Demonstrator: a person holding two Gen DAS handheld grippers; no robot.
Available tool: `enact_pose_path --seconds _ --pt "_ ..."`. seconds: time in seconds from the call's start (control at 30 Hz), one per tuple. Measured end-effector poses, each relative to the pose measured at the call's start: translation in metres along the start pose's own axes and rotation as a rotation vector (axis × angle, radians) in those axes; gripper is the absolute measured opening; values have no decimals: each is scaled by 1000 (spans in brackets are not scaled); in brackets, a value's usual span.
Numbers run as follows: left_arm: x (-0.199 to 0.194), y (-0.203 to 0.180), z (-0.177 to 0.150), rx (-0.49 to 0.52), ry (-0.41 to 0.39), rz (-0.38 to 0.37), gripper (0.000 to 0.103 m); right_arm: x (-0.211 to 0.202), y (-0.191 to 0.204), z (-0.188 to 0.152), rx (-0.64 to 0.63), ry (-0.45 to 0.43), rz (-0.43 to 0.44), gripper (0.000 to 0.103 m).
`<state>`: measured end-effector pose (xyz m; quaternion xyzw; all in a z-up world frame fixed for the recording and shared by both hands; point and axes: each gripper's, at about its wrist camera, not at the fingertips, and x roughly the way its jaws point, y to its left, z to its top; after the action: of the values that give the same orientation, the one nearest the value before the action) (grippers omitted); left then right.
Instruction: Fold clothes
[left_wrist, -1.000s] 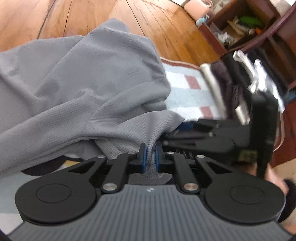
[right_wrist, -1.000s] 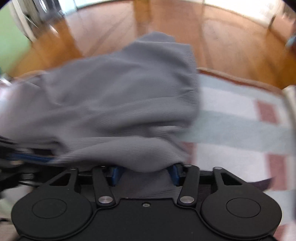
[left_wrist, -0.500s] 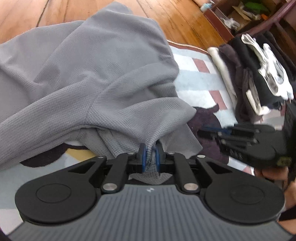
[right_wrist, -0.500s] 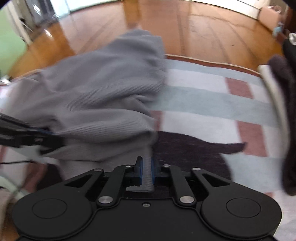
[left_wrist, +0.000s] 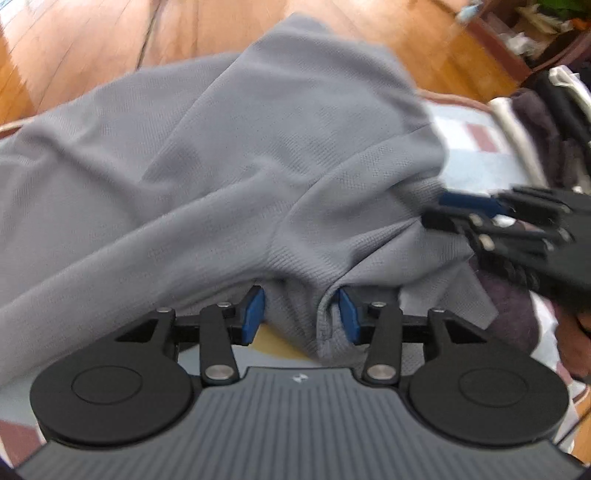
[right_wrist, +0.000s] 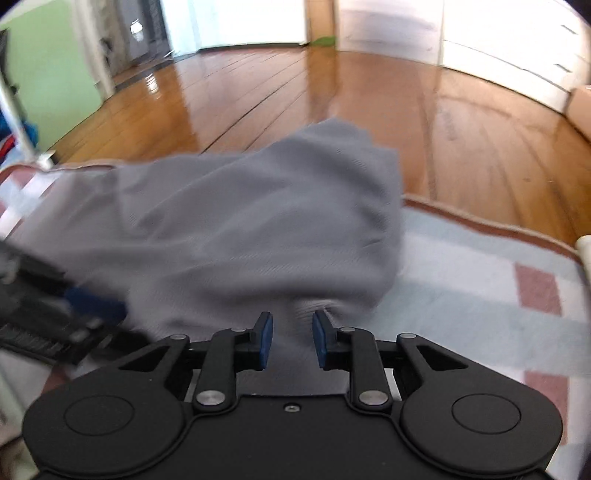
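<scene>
A grey knit shirt (left_wrist: 229, 155) lies bunched on a patterned rug (right_wrist: 480, 273). My left gripper (left_wrist: 301, 315) is open, its blue pads either side of a fold of the shirt's near edge without pinching it. My right gripper (right_wrist: 291, 341) is also open, with grey cloth lying between its pads. The shirt shows in the right wrist view (right_wrist: 240, 229) too. The right gripper shows in the left wrist view (left_wrist: 509, 229) at the shirt's right edge. The left gripper shows blurred in the right wrist view (right_wrist: 55, 314) at the left.
A stack of folded dark and white clothes (left_wrist: 546, 122) sits at the right on the rug. Wooden floor (right_wrist: 332, 103) lies beyond the rug. A dark wooden shelf unit (left_wrist: 524, 33) stands at the far right.
Both grippers have opened and let go of the shirt's edge. The right gripper has swung back to the shirt from the right, and the shirt has dropped onto the rug.
</scene>
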<state>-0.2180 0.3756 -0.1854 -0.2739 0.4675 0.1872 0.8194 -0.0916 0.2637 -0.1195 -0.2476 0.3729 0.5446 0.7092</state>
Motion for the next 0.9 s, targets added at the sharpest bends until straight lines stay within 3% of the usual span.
enact_pose_path --seconds 0.1,0.17,0.2,0.27,0.3,0.37,0.4,0.43,0.63,0.83,0.9 --pt "2 -8 2 48 -10 -44 55 -3 -9 6 3 -17 -31 28" --pt "3 -14 3 81 -17 -73 62 -17 -5 -1 -40 -21 6 29" --pt "3 -16 4 97 -21 -87 70 -22 -4 -6 -48 -16 23 30" --pt "7 -5 4 12 -14 -137 73 -33 -2 -20 -42 7 65 42" --pt "10 1 5 -34 -10 -163 69 -33 -2 -25 -29 26 92 43" --pt "14 14 6 -127 -2 -214 46 -32 -2 -34 -7 61 124 45" --pt "16 20 6 -173 1 -240 18 -31 -1 -37 -7 66 109 45" --pt "18 26 6 -219 5 -265 10 -30 -1 -41 -6 71 94 45" --pt "35 66 5 -489 35 -389 10 -24 -2 -43 8 54 30 45" --pt "40 71 6 -509 42 -378 10 -6 14 -35 -170 39 -106 48" --pt "37 70 10 -485 39 -385 9 -3 16 -31 -200 21 -120 41"
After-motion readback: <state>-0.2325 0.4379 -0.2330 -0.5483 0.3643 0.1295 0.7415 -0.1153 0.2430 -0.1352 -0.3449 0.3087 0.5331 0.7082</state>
